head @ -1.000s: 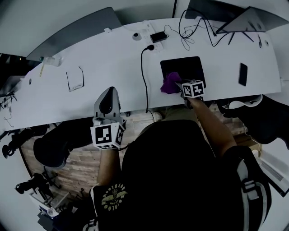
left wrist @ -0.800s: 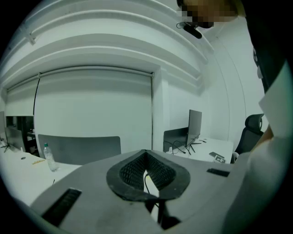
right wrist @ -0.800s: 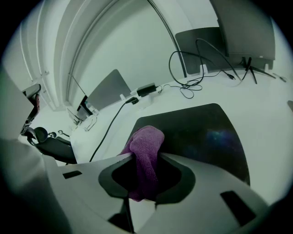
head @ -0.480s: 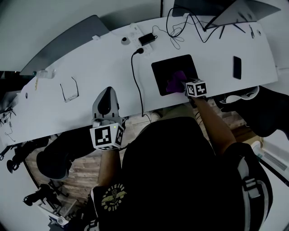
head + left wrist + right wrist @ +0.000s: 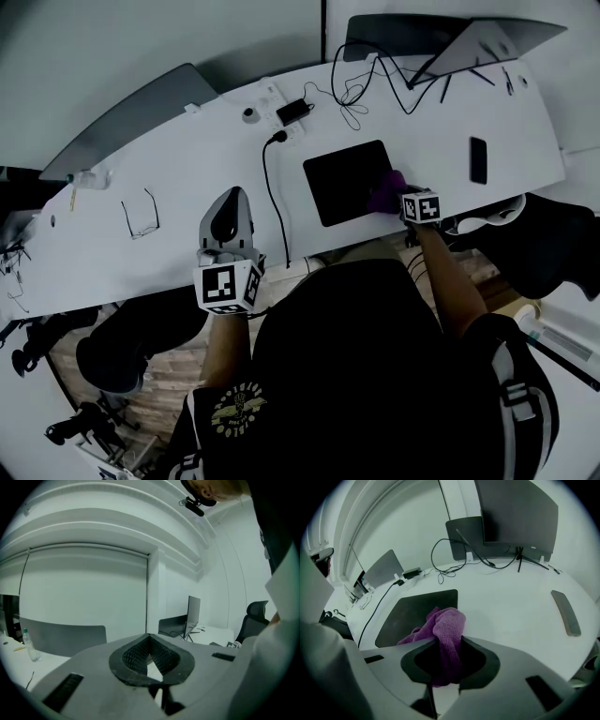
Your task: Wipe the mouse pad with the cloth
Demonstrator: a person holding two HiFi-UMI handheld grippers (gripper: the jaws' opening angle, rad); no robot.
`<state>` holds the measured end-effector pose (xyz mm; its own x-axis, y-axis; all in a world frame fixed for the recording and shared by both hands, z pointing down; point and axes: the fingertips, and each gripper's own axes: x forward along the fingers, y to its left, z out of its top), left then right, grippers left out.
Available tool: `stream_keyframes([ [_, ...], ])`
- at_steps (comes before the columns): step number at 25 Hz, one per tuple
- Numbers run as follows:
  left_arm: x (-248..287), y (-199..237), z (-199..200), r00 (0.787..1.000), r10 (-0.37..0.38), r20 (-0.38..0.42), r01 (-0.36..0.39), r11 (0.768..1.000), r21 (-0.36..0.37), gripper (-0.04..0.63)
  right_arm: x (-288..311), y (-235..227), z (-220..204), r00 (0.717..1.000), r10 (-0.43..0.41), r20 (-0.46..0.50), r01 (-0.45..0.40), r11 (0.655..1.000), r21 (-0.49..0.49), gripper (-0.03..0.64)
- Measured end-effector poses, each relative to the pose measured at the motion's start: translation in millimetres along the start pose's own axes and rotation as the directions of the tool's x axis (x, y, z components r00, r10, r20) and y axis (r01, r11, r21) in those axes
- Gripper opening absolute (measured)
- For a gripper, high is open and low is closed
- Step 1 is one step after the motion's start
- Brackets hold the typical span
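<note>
The right claw (image 5: 446, 645) is clamped on the purple cloth (image 5: 449, 626), its two dark padded jaws pinching a gathered fold. The loose rest of the cloth bunches up in front of them. The cloth looks like soft, nubby microfibre, crumpled into a lump rather than spread flat. From the head view, it (image 5: 385, 191) sits at the right edge of the mouse pad (image 5: 346, 182), just ahead of the right claw (image 5: 401, 197), partly over the pad and partly over the bare white surface beside it.

The mouse pad is a flat, matte black rectangle with rounded corners, lying a little askew near the front edge of the tabletop (image 5: 187, 173). The tabletop is smooth, white and long, with a curved outline.

The left claw (image 5: 149, 639) has its jaws together at the tips with nothing between them, and the ribbed black pads show clearly. In the head view, it (image 5: 229, 195) is held over the front edge of the tabletop, well apart from the pad.

A thin black cable (image 5: 271, 192) runs across the tabletop between the two claws. A pair of wire-framed glasses (image 5: 139, 214) lies to the left, and a slim dark phone (image 5: 478, 159) lies to the right of the pad.
</note>
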<state>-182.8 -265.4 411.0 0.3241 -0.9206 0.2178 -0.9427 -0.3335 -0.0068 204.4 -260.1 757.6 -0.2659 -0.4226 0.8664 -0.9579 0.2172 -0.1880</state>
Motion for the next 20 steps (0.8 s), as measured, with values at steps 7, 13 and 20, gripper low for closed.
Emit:
stream_keyframes([
  [7,8.0,-9.7,36.0,0.999,0.003,0.051,-0.005,1.000,0.029,0.002,-61.7,39.1,51.4,0.968,0.135,0.213,-0.128,0.991,-0.047,0.091],
  [13,-1.3,-17.6,66.9,0.996,0.011,0.085,-0.017,0.997,0.071,0.002,-152.8,85.3,111.3,0.856,0.239,0.458,-0.200,0.971,-0.134,0.089],
  [20,-30.1,-19.9,94.5,0.988,0.016,0.155,-0.029,0.996,0.081,0.002,-257.5,133.9,173.1,0.690,0.315,0.652,-0.190,0.948,-0.257,0.089],
])
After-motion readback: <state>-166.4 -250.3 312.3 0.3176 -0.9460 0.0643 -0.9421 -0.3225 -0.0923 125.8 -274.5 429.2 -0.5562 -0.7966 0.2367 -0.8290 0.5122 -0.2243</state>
